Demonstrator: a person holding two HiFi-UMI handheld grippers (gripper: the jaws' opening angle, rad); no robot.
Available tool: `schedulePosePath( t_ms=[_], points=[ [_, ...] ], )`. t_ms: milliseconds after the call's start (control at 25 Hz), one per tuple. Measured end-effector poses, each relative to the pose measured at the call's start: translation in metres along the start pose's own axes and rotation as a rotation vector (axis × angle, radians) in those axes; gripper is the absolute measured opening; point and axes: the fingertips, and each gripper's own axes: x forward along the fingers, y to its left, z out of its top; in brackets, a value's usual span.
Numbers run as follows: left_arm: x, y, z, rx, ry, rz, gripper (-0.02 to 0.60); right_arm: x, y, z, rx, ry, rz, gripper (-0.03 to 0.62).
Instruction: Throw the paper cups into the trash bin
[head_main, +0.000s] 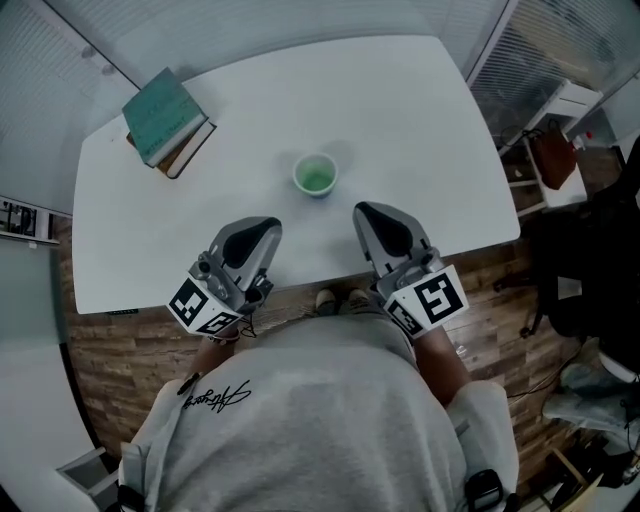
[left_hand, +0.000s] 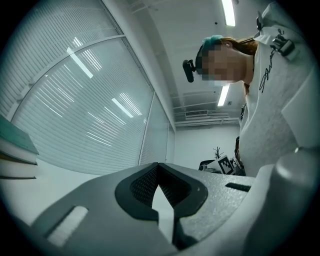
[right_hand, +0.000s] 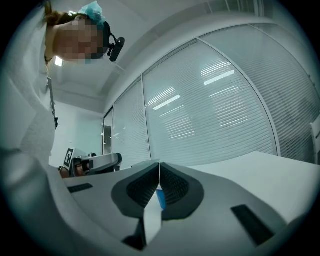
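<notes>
Paper cup (head_main: 316, 176): my left gripper (head_main: 258, 228) and right gripper (head_main: 372, 215) point level over the table (head_main: 420, 120) edge, jaws together; cup upright, green inside.

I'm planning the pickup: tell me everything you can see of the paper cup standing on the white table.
The small round paper cup stands upright, mouth up, near the middle of the white table, toward the person's edge. Its rim looks pale and its inside green; its outer wall hardly shows from above. Only the tabletop touches it: the grey left gripper and grey right gripper sit short of it, one each side, clear of it.
</notes>
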Motion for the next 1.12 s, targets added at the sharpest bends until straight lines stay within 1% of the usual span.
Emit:
schedulePosePath(
  t_ms=[200,400,640,760,840,920,1120],
  points=[
    [0.003,-0.004,0.003,0.018,-0.009,0.057,0.003,-0.001,-0.01,-0.001,-0.025,0.053,0.071,0.011],
    [-0.003,-0.001,0.002,0.025,-0.016,0.125,0.003,0.006,-0.013,-0.009,-0.039,0.098,0.121,0.011],
    [-0.004,-0.005,0.0,0.038,-0.013,0.184,0.003,0.009,-0.02,-0.015,-0.081,0.142,0.139,0.019],
    [-0.006,-0.007,-0.005,0.045,-0.001,0.215,0.003,0.01,-0.02,-0.019,-0.074,0.172,0.16,0.055],
    [-0.009,-0.008,-0.008,0.045,-0.003,0.235,0.003,0.013,-0.021,-0.022,-0.082,0.164,0.178,0.068],
    [-0.012,-0.01,-0.012,0.045,-0.008,0.255,0.003,0.015,-0.02,-0.029,-0.096,0.188,0.199,0.08],
    [-0.012,-0.018,-0.021,0.05,-0.021,0.289,0.003,0.014,-0.017,-0.051,-0.139,0.251,0.244,0.161]
  ],
)
